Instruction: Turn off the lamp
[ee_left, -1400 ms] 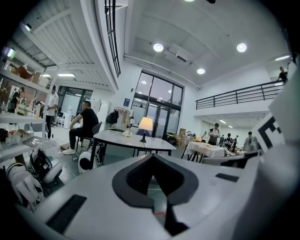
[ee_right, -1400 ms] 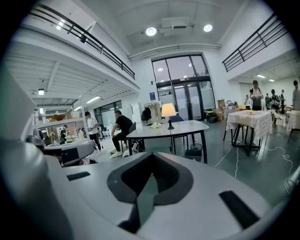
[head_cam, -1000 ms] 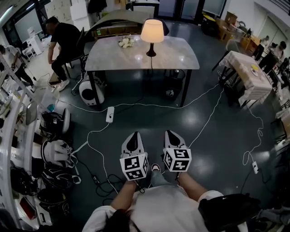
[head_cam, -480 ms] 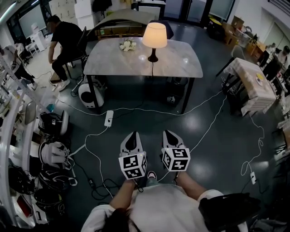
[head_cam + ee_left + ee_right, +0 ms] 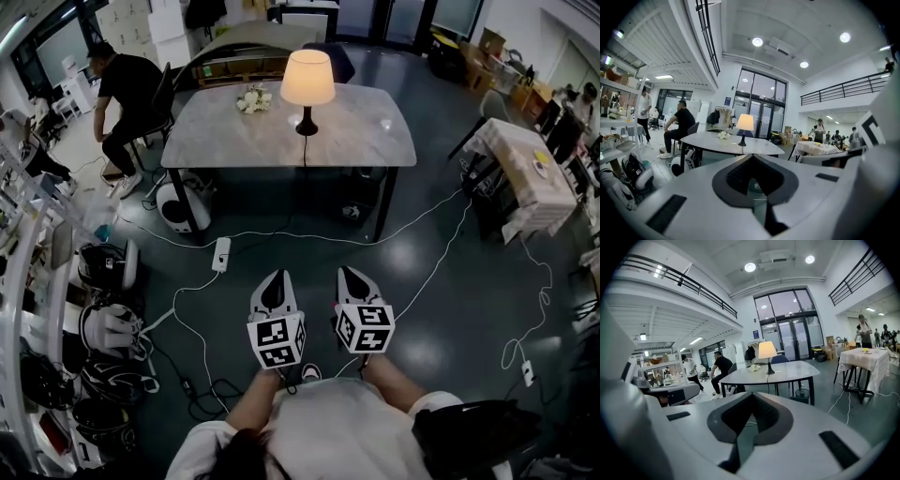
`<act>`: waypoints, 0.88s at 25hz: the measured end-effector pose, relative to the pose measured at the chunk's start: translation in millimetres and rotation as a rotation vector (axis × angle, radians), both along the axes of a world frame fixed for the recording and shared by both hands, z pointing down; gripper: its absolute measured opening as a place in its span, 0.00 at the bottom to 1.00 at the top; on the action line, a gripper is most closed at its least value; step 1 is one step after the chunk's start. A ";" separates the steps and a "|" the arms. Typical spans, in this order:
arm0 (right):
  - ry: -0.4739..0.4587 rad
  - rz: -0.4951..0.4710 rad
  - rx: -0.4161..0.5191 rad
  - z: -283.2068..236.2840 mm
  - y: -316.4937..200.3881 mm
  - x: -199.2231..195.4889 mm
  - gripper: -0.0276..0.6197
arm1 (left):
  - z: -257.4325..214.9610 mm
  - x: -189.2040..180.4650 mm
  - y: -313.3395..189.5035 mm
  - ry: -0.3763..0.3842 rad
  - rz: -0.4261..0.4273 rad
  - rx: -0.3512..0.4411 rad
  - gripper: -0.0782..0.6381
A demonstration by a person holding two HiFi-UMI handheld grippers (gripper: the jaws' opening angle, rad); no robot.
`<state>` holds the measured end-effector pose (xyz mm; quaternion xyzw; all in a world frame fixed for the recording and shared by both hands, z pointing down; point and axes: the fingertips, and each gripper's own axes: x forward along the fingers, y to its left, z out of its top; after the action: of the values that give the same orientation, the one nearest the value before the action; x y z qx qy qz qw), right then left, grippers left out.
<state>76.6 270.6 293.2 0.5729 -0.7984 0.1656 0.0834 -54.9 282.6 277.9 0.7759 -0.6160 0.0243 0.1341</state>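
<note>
Two claws, the left claw (image 5: 274,278) and the right claw (image 5: 352,274), are closed tight and hold nothing, well apart from the lit lamp (image 5: 307,81) standing upright mid-counter (image 5: 375,131). White cables (image 5: 281,234) cross the floor (image 5: 441,309) between; a snagged foot could yank the lamp over. A clumsy nudge from a closed claw might topple it too.

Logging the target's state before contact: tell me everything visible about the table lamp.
The lit table lamp has a glowing cream tapered shade, fabric-looking, on a slim dark stem and round dark base. It stands upright on the grey stone-look table, towards its far side. A thin dark cord runs from the base over the near edge. White flowers lie beside it, apart. Nothing else touches it.
</note>
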 end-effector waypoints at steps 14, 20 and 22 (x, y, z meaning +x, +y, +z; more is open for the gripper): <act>-0.037 0.013 -0.047 24.2 -29.4 26.8 0.04 | 18.6 22.9 -27.5 -0.067 0.011 -0.048 0.10; -0.030 0.022 -0.065 32.8 -46.2 27.9 0.04 | 23.7 27.1 -49.7 -0.061 0.028 -0.059 0.10; -0.026 0.030 -0.066 35.2 -57.6 29.6 0.04 | 26.6 28.9 -63.7 -0.060 0.036 -0.059 0.10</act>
<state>106.1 213.0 328.4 0.5795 -0.7848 0.2007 0.0893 -26.1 218.9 304.5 0.7815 -0.6046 0.0681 0.1380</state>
